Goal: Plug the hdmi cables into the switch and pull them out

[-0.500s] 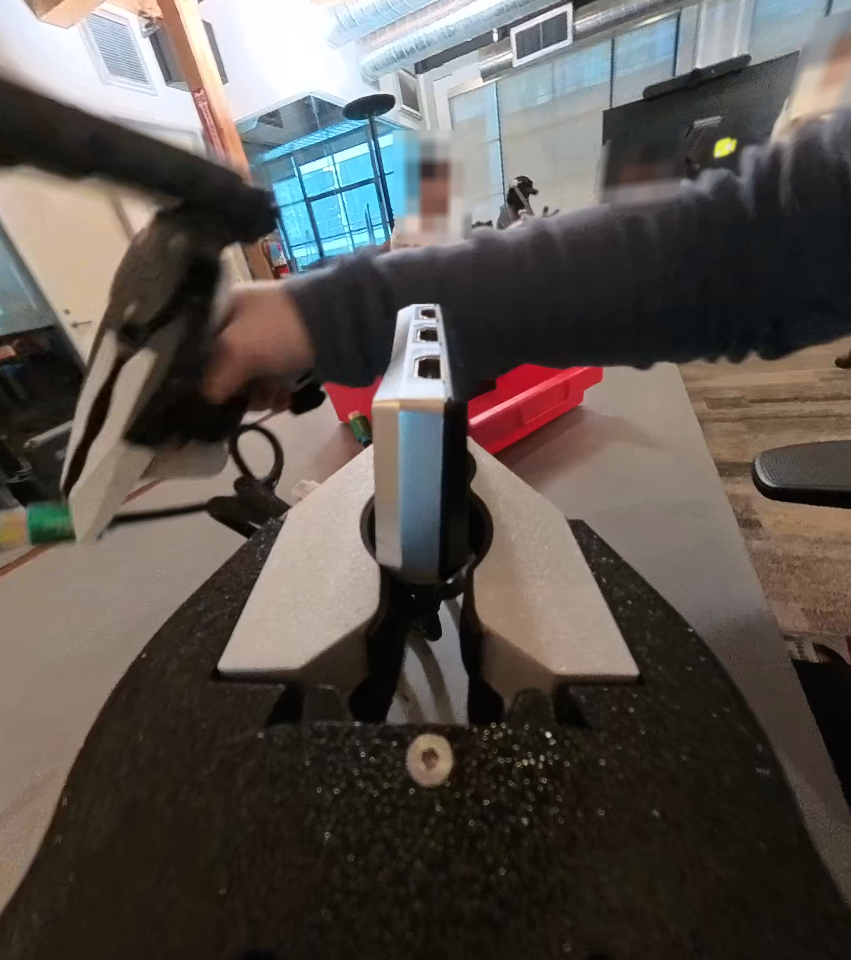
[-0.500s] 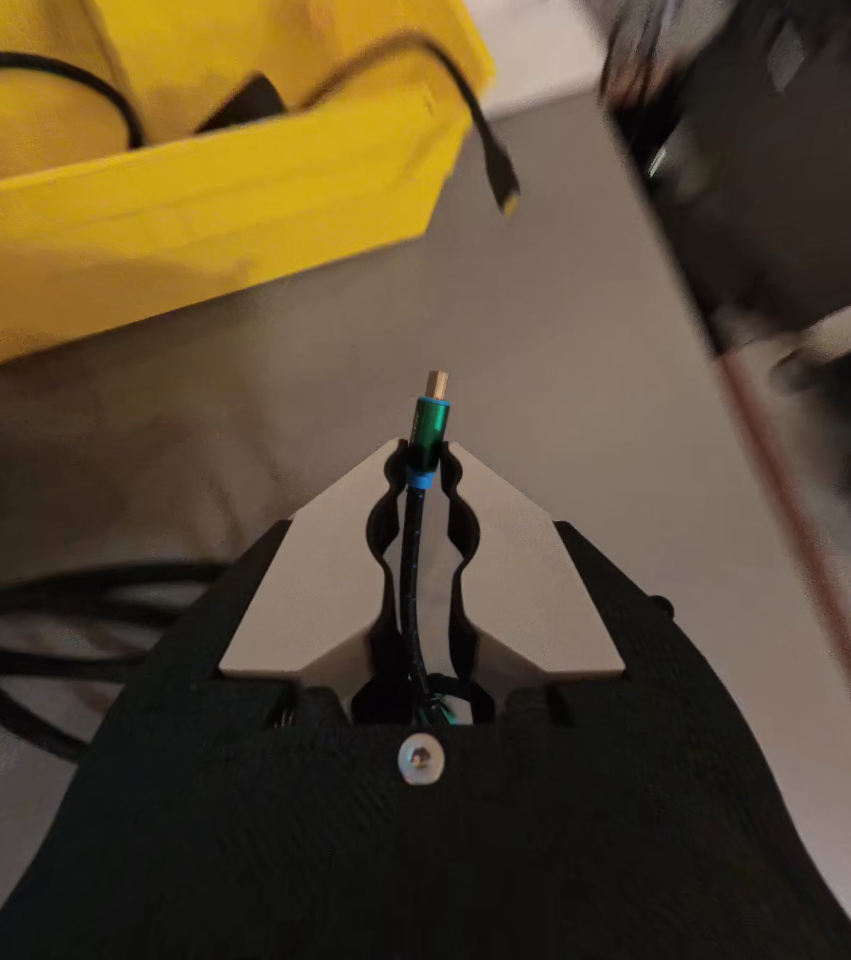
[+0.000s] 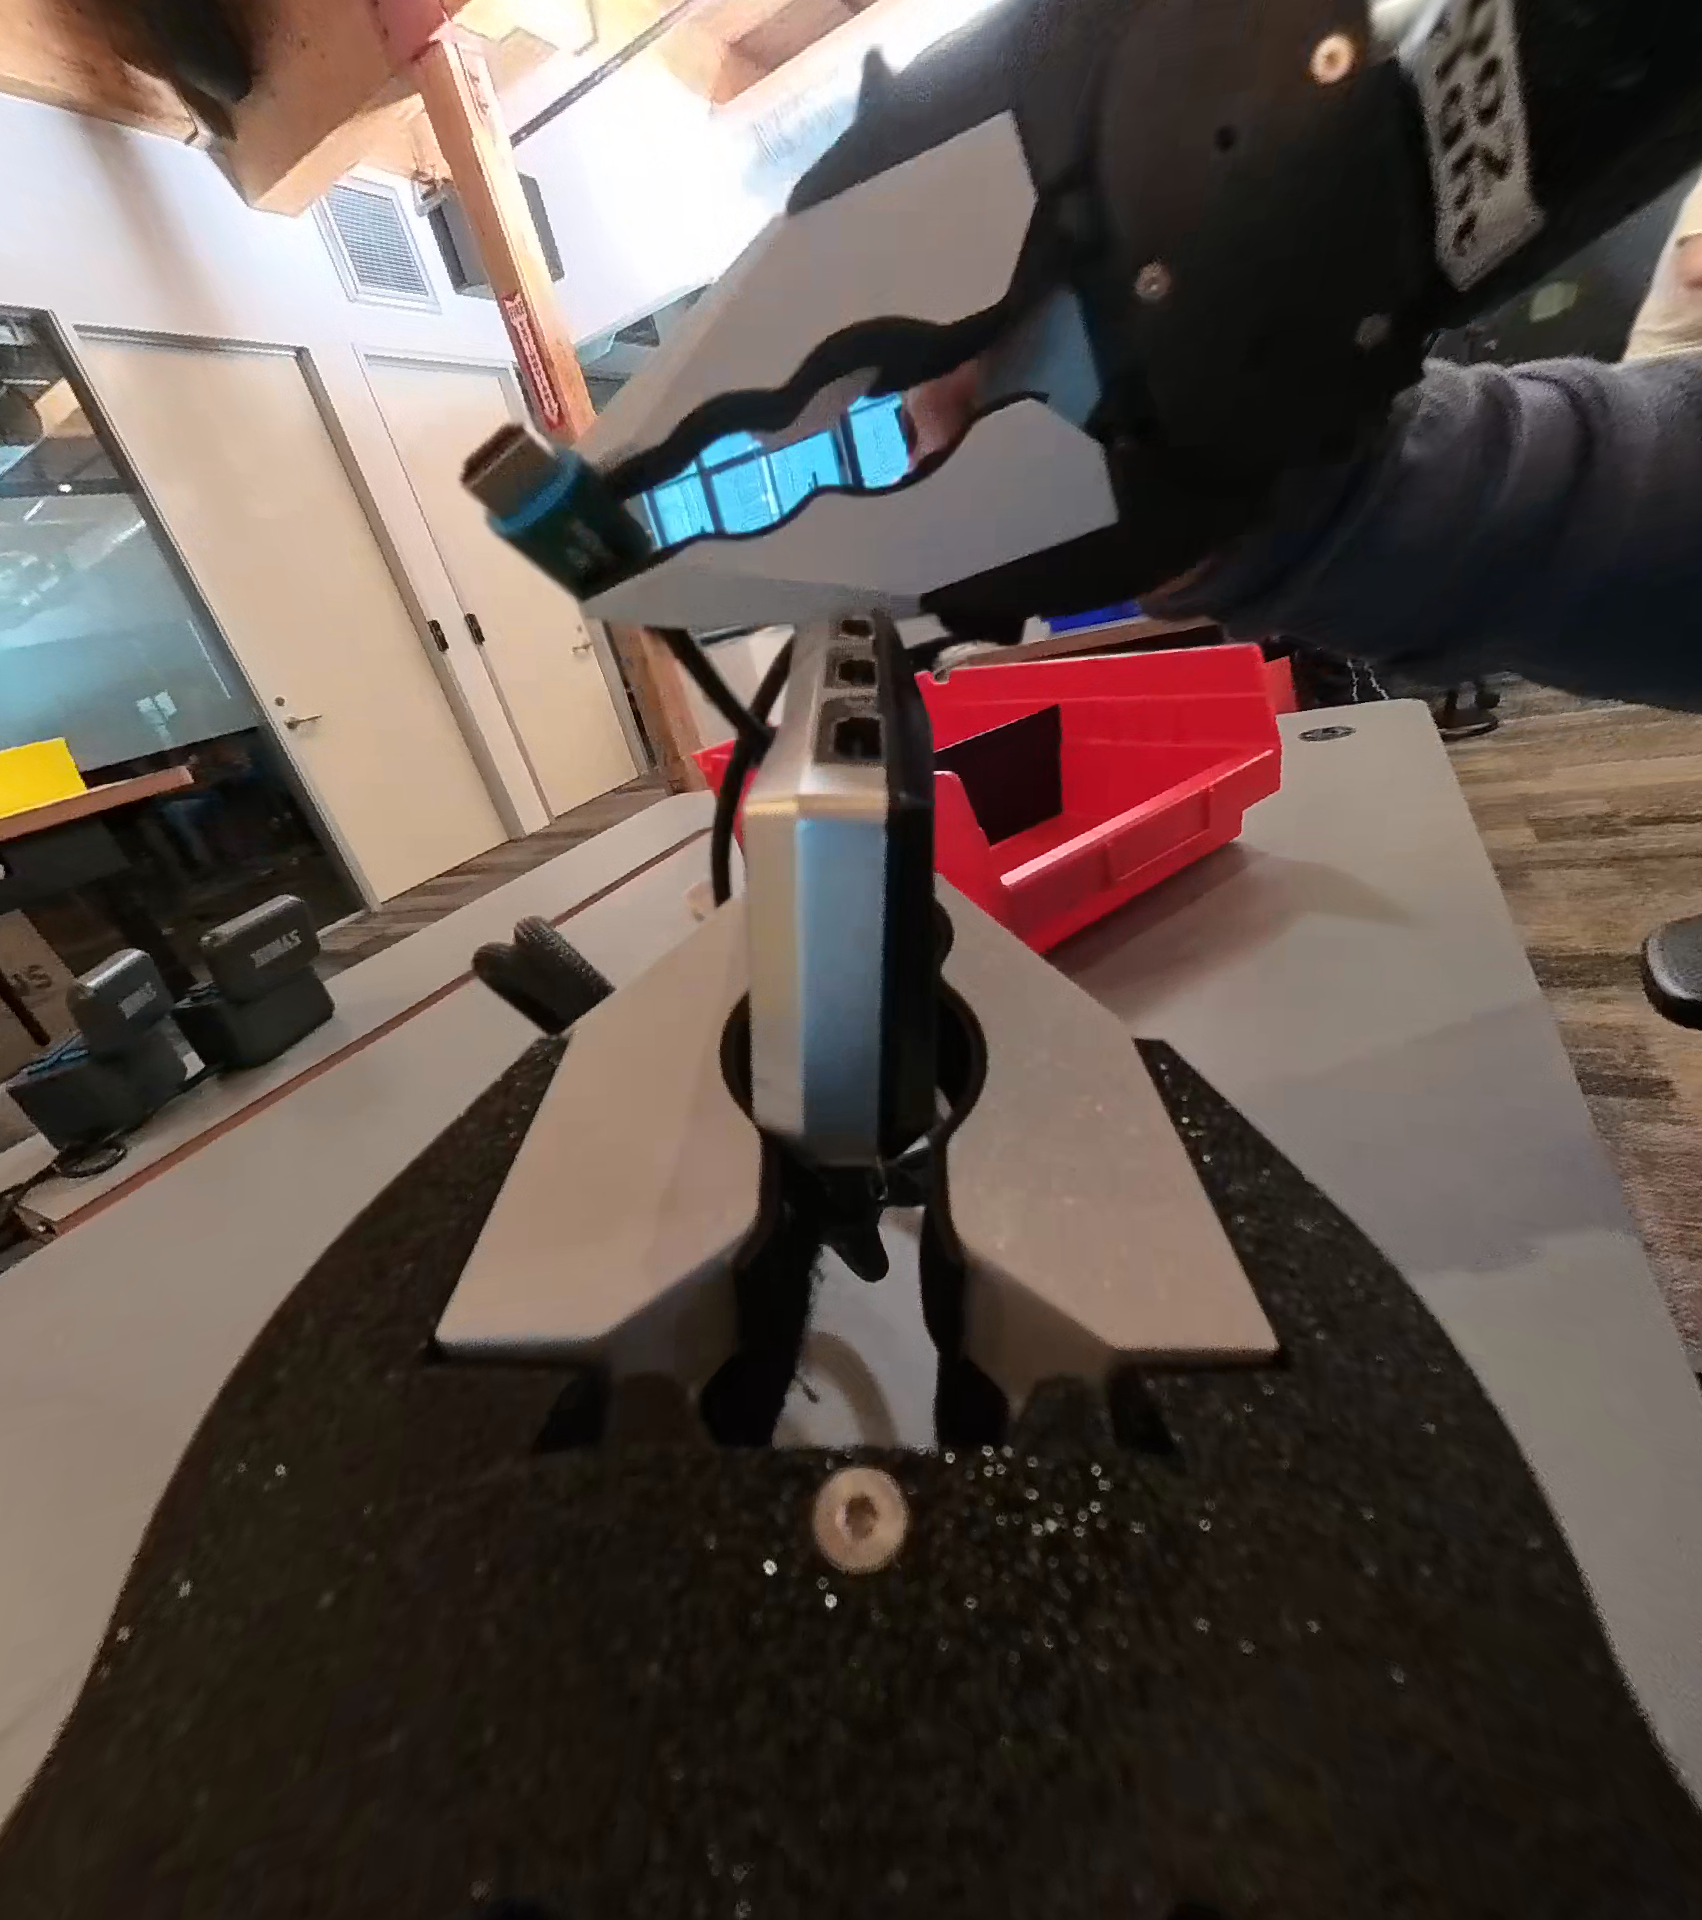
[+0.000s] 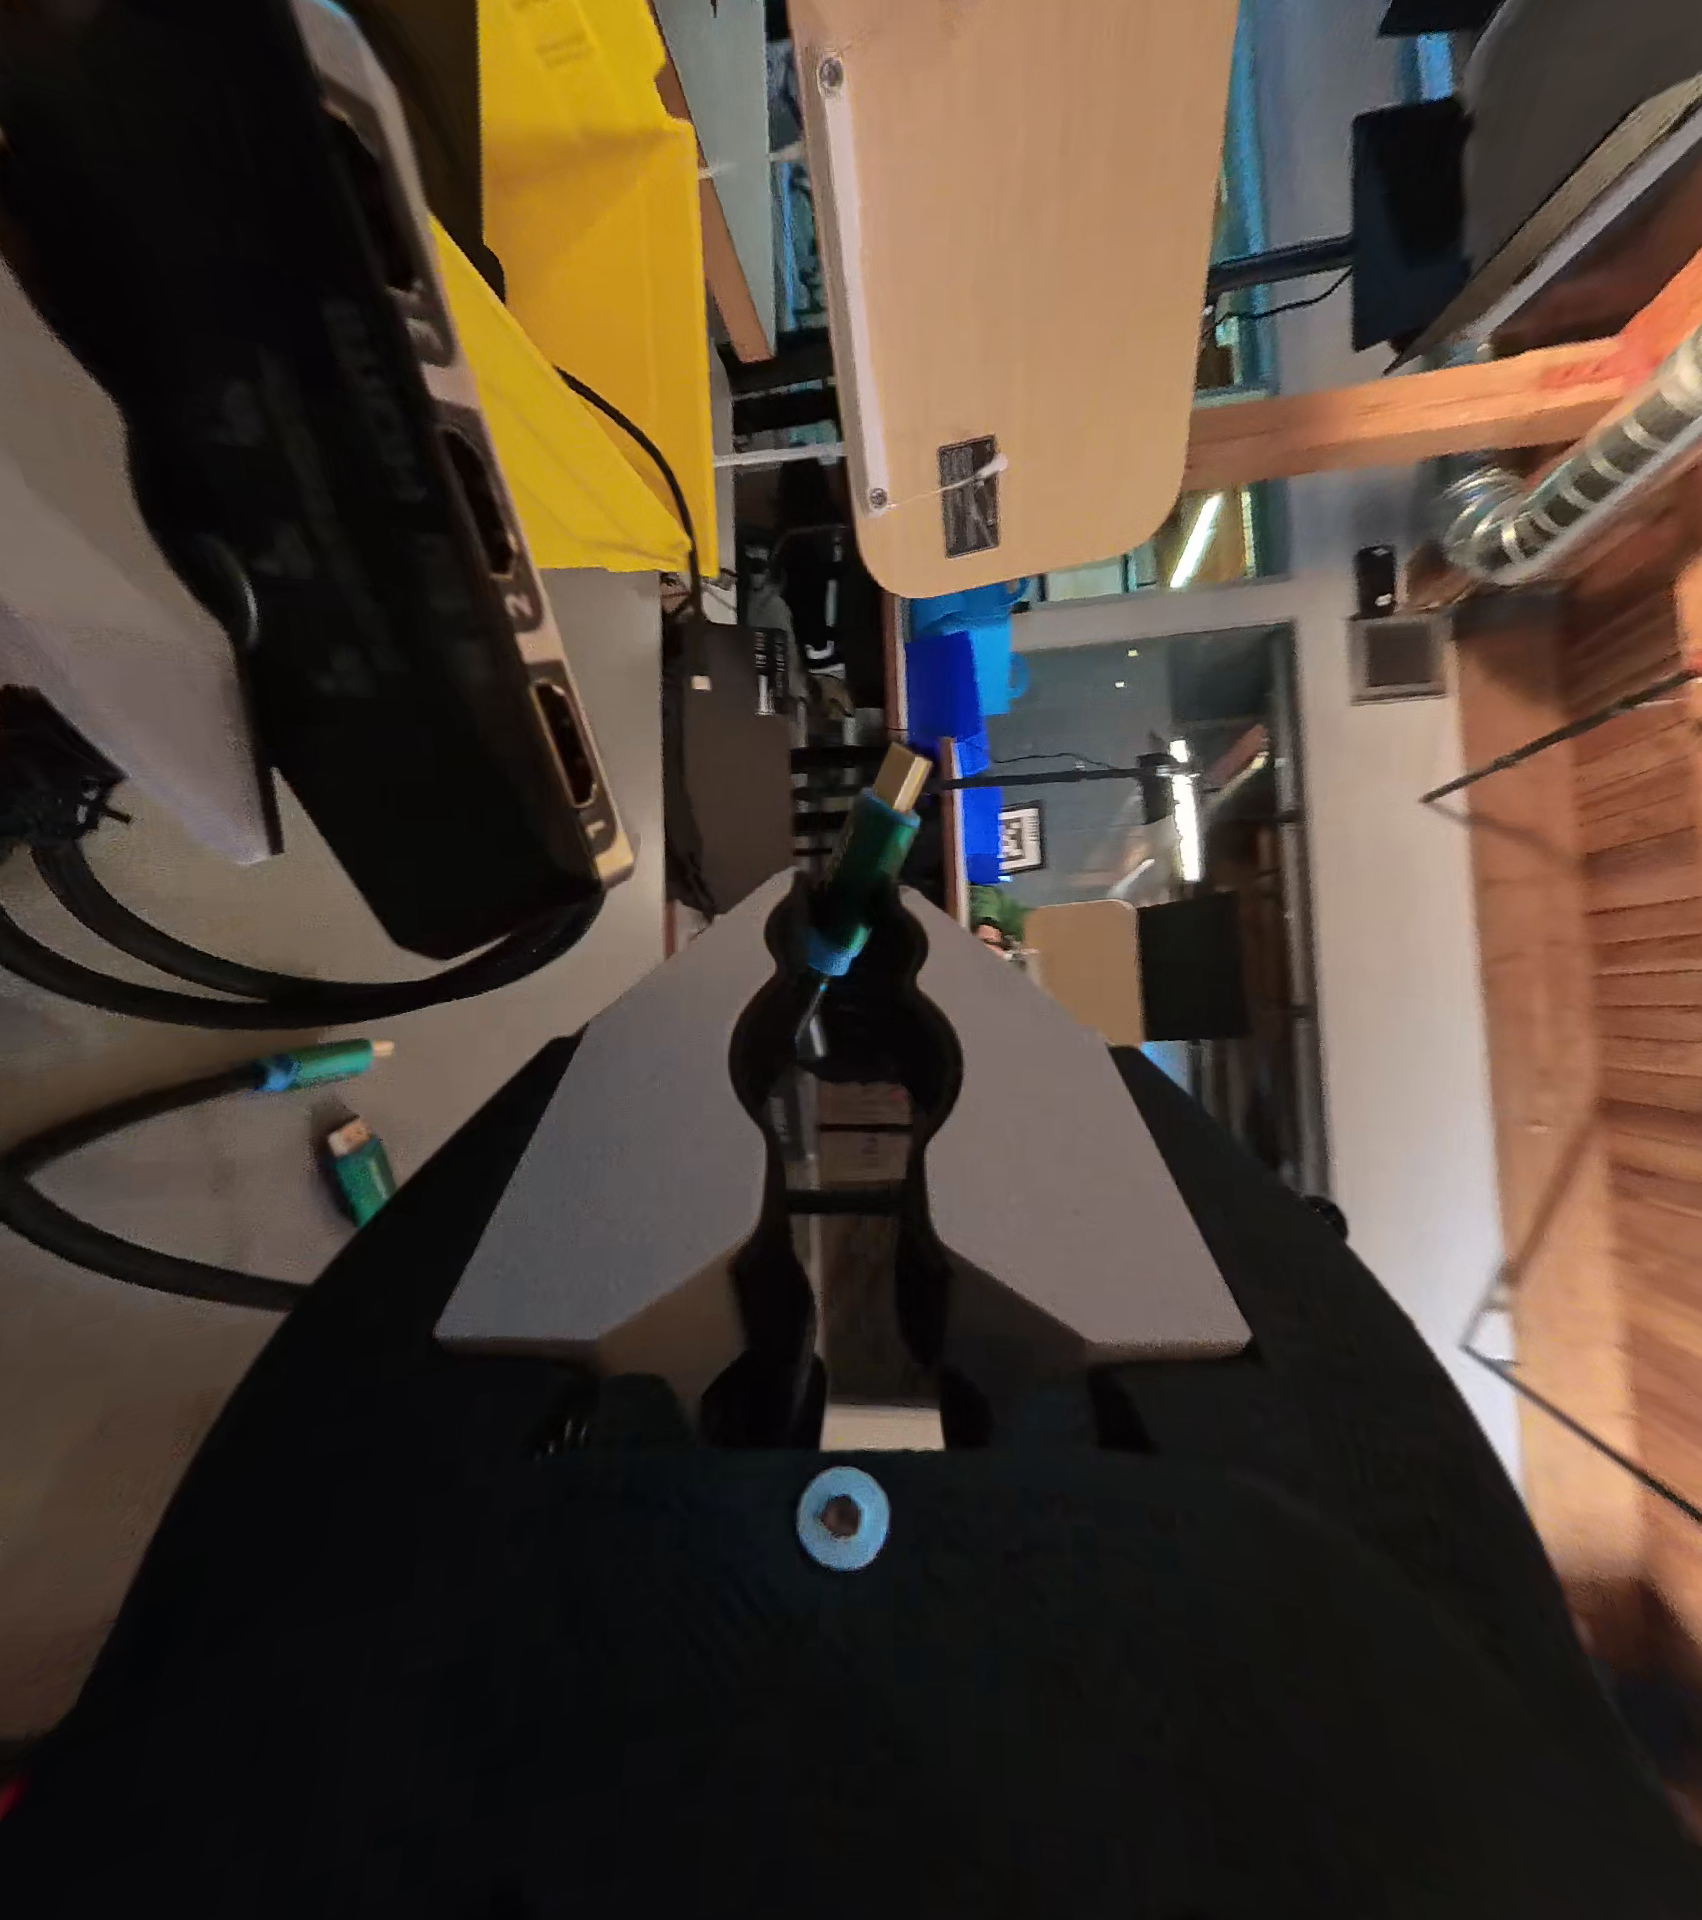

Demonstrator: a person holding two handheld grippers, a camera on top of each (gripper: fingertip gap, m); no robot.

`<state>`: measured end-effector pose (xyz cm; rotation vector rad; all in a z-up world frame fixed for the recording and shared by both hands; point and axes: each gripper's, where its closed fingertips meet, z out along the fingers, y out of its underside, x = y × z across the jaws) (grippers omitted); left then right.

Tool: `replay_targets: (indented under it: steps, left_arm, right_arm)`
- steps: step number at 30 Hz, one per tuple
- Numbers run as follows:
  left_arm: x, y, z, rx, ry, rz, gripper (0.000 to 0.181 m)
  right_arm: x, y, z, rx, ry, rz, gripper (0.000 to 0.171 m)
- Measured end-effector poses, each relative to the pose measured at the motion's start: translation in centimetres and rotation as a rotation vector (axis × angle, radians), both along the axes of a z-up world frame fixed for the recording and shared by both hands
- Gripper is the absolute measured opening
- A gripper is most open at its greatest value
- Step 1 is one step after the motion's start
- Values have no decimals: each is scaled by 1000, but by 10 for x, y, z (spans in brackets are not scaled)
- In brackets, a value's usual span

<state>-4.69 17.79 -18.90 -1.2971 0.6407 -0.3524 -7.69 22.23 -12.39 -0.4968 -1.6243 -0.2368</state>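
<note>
The left gripper (image 3: 842,1049) clamps the slim silver-and-black HDMI switch (image 3: 826,883) upright; the right gripper (image 4: 842,914) pinches a green-shelled HDMI plug (image 4: 868,842) just beside it. Insertion pending: next, align with a port.

Lighting is even indoor daylight, strongest from the glazed wall behind the switch (image 3: 831,925). The table (image 3: 1346,997) beside the switch shows soft glare and faint shadows. Wide-angle distortion bends lines toward every edge. In the right wrist view, motion blur smears the wooden structure right of the HDMI plug (image 4: 873,842); the switch (image 4: 327,499) is soft.
</note>
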Motion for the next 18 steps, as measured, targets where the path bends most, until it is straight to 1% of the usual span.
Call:
replay_targets:
  steps: [4,8,15,18]
  left_arm:
    - [3,-2,1,31,36,7,19]
    - [1,-4,8,67,60,42,19]
    - [0,-18,33,175,133,84,19]
    - [-4,-26,53,229,130,88,19]
  right_arm:
    - [11,-10,7,118,-2,-27,12]
    - [18,-23,18,167,29,-32,13]
    - [48,-56,67,236,248,-68,11]
    - [66,-60,75,209,310,-103,12]
